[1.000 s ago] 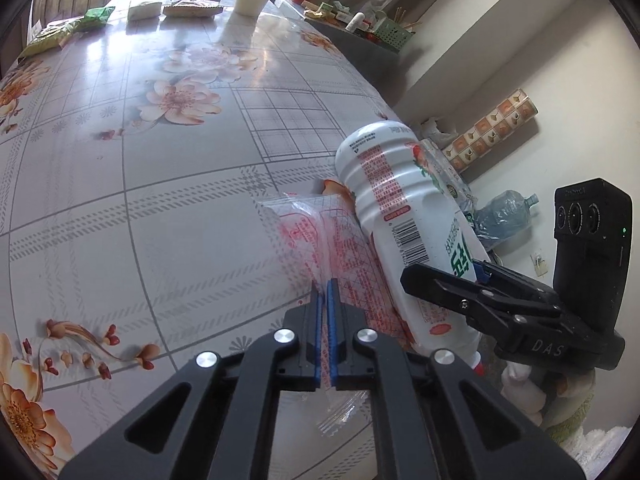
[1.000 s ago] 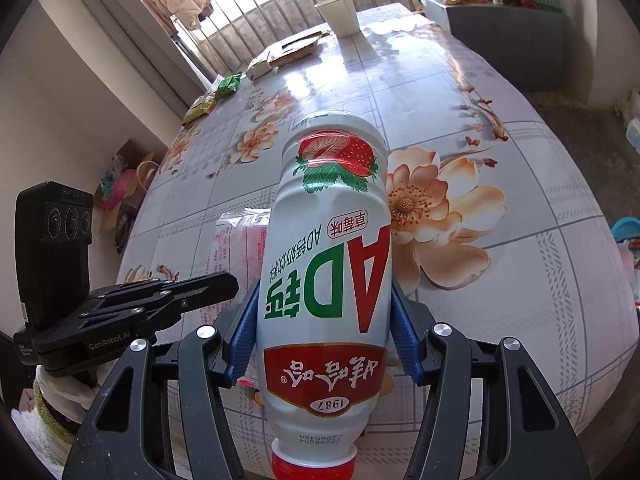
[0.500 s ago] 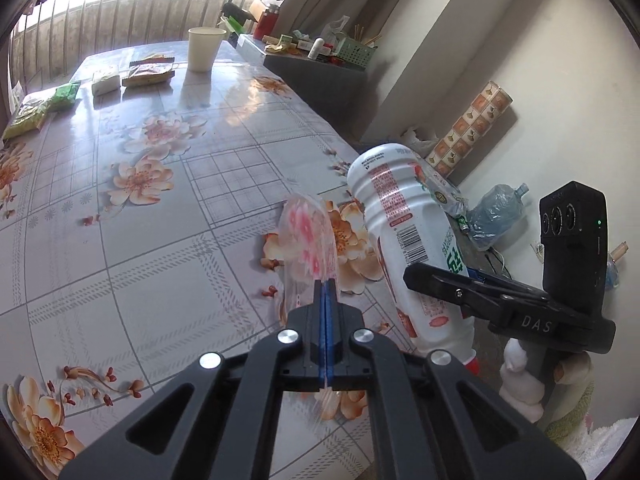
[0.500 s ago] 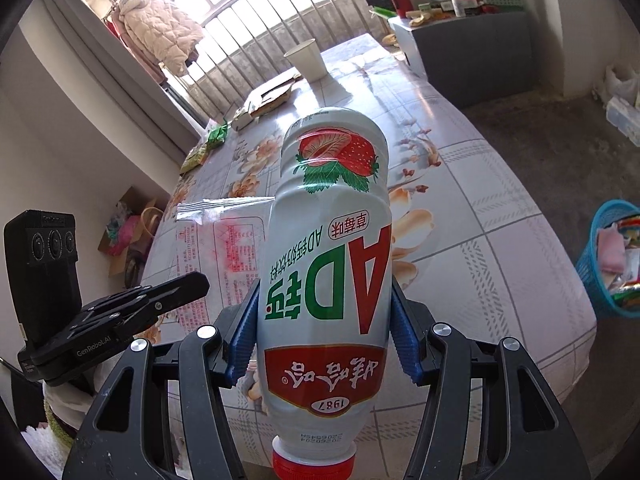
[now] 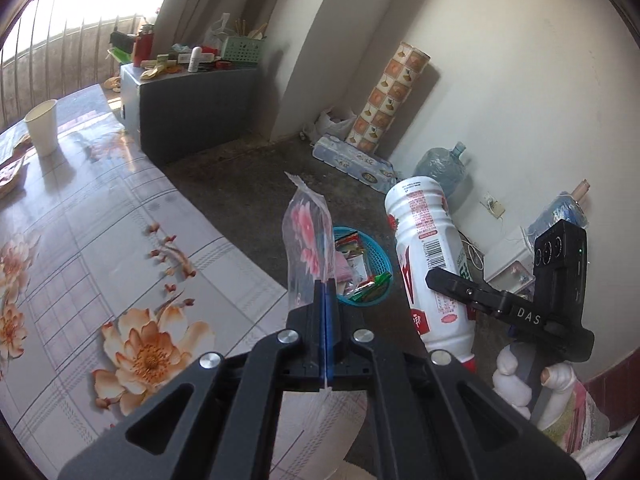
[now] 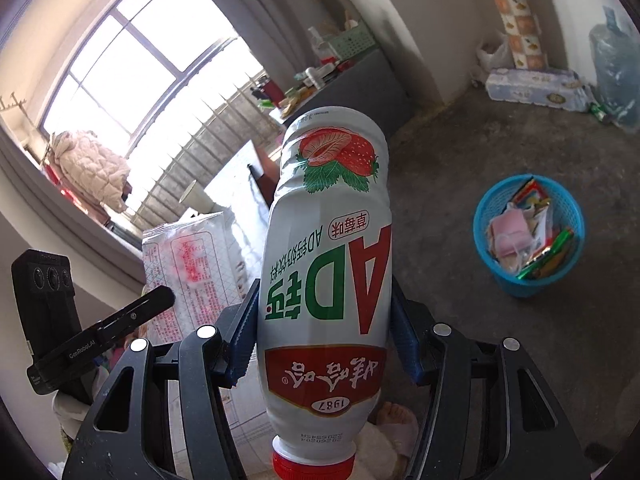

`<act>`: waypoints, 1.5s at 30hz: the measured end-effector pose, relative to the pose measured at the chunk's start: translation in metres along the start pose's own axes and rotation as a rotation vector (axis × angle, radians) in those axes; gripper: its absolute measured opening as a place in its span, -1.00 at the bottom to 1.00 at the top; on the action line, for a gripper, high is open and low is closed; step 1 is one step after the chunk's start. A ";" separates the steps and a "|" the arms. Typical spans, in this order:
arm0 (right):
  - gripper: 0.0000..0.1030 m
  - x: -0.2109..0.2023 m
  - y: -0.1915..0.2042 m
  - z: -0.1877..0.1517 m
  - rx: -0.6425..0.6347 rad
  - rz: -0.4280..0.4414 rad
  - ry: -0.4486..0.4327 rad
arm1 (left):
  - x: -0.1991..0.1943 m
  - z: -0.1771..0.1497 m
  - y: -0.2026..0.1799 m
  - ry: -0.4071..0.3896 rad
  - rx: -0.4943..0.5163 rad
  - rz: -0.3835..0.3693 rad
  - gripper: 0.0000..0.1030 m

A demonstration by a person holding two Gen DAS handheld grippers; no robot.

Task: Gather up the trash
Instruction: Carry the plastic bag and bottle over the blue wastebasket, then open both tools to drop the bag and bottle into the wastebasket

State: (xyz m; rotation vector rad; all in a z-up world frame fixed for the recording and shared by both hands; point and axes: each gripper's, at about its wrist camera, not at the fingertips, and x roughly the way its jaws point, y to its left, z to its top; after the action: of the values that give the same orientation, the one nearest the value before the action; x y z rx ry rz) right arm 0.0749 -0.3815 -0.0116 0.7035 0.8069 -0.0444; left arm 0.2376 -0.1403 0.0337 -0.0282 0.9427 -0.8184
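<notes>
My left gripper (image 5: pixel 326 292) is shut on a clear plastic wrapper (image 5: pixel 308 236) with pink print, held upright in the air past the table edge. The wrapper also shows in the right wrist view (image 6: pixel 192 264). My right gripper (image 6: pixel 324 332) is shut on a white strawberry drink bottle (image 6: pixel 328 264) with a red cap, its base pointing forward. The bottle also shows in the left wrist view (image 5: pixel 430 264). A blue trash basket (image 6: pixel 528 232) holding several wrappers stands on the floor, ahead and to the right of the bottle; in the left wrist view the basket (image 5: pixel 380 252) sits just behind the wrapper.
The flowered table (image 5: pixel 100 248) lies to the left, with a paper cup (image 5: pixel 42 126) at its far end. A grey cabinet (image 5: pixel 192 100) with clutter stands behind. A patterned roll (image 5: pixel 388 108), a water jug (image 5: pixel 440 168) and a paper pack (image 5: pixel 352 160) lie along the wall.
Both grippers have lifted off the table and swung right, carrying the wrapper and the bottle. The view now faces the floor and the blue basket.
</notes>
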 end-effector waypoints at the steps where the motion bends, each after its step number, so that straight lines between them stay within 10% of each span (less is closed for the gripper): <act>1: 0.07 -0.004 -0.017 0.005 0.047 -0.015 -0.014 | 0.015 0.008 -0.007 0.016 0.015 -0.010 -1.00; 18: 0.07 0.015 -0.193 0.036 0.450 -0.205 -0.058 | 0.345 0.095 -0.081 0.428 -0.038 -0.084 -1.00; 22: 0.07 0.055 -0.215 0.056 0.418 -0.265 0.022 | 0.392 0.092 -0.079 0.480 -0.089 -0.063 -0.73; 36: 0.21 0.190 -0.237 0.099 0.028 -0.567 0.319 | 0.312 0.101 -0.055 0.389 -0.046 -0.103 -0.48; 45: 0.21 0.140 -0.231 0.084 0.084 -0.583 0.212 | 0.219 0.078 -0.048 0.301 0.047 -0.087 -0.39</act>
State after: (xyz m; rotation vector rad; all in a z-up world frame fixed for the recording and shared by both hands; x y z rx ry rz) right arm 0.1596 -0.5789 -0.1950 0.5365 1.2000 -0.5398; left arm 0.3342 -0.3368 -0.0563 0.0982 1.2117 -0.9419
